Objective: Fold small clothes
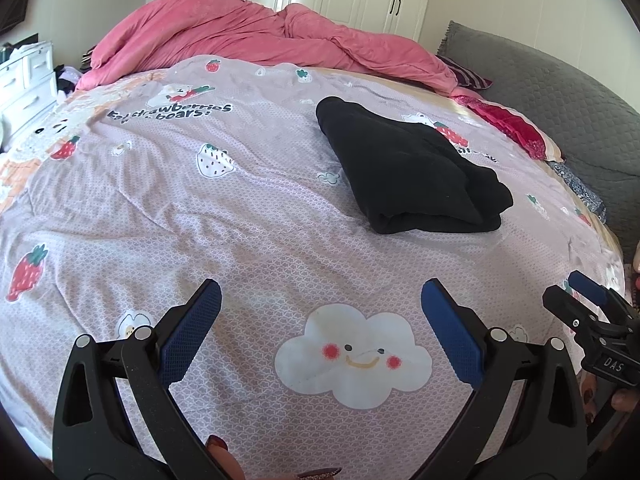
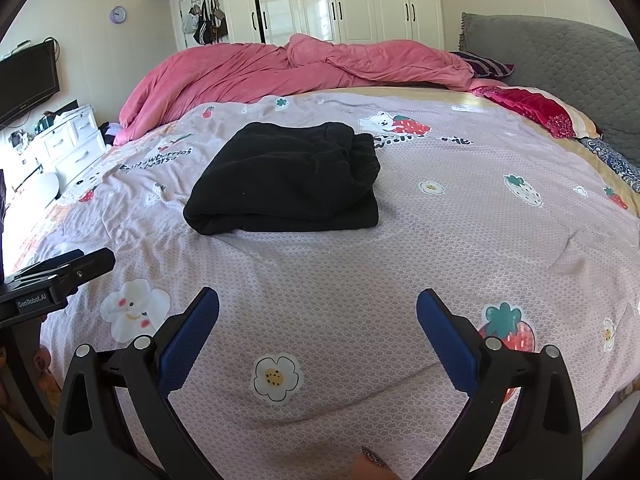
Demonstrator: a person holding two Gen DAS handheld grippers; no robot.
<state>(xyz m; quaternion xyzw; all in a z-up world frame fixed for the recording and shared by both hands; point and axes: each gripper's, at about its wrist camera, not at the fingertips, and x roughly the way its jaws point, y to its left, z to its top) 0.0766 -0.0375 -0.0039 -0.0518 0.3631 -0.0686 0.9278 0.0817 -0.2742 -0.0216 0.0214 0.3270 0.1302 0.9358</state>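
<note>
A black garment (image 1: 408,168) lies folded into a thick rectangle on the printed bedsheet (image 1: 256,224), ahead and to the right in the left wrist view. It also shows in the right wrist view (image 2: 288,178), ahead and slightly left. My left gripper (image 1: 320,296) is open and empty, held above the sheet well short of the garment. My right gripper (image 2: 318,300) is open and empty too, also short of the garment. The right gripper shows at the right edge of the left wrist view (image 1: 592,312).
A bunched pink duvet (image 2: 288,68) lies across the far side of the bed. Red and patterned pillows (image 2: 540,110) and a grey headboard (image 2: 560,64) are at the right. White drawers (image 2: 68,140) and a TV (image 2: 28,80) stand at the left. Wardrobes (image 2: 340,0) are behind.
</note>
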